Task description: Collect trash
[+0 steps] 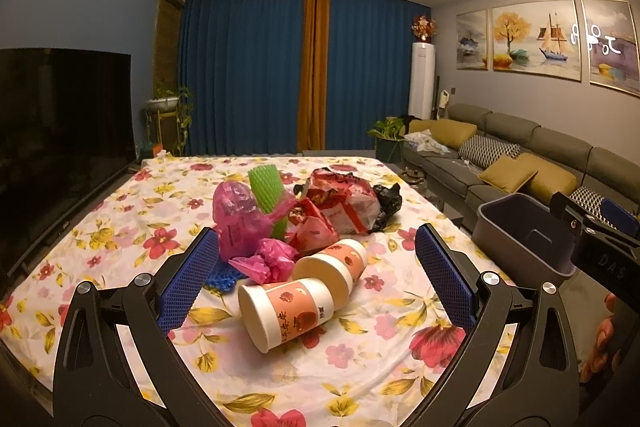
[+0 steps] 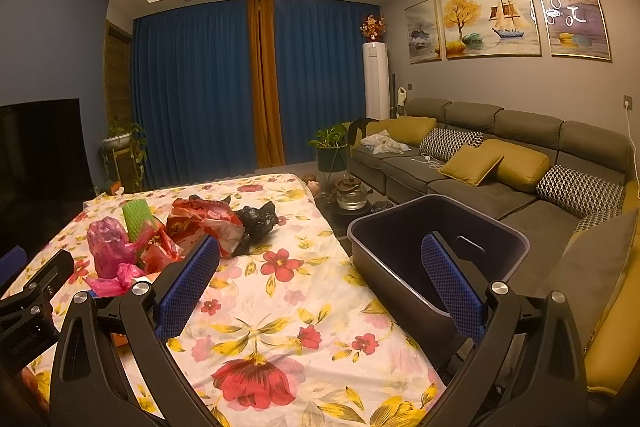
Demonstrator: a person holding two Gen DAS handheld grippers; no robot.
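Both grippers, left gripper (image 1: 316,275) and right gripper (image 2: 320,287), gaped wide; two paper cups (image 1: 286,311) fronted the trash pile (image 1: 320,211), grey bin (image 2: 440,239) beside the counter (image 2: 280,307).

Black linkage arms (image 1: 120,327) — blue pads (image 1: 188,279)

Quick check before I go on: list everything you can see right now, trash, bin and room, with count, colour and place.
paper cups: two, white with orange print, lying on their sides at the near end of the pile
pink bags: two, pink, left of the pile
green foam net: one, green, leaning behind the pink bags
red wrappers: several, red and white, middle of the pile
black bag: one, black, far right of the pile
blue net: one, blue, under the pink bags
bin: one, dark grey, off the table's right edge
table: one, floral cloth
sofa: one, grey, mustard and patterned cushions
television: one, black, left
left gripper: open
right gripper: open
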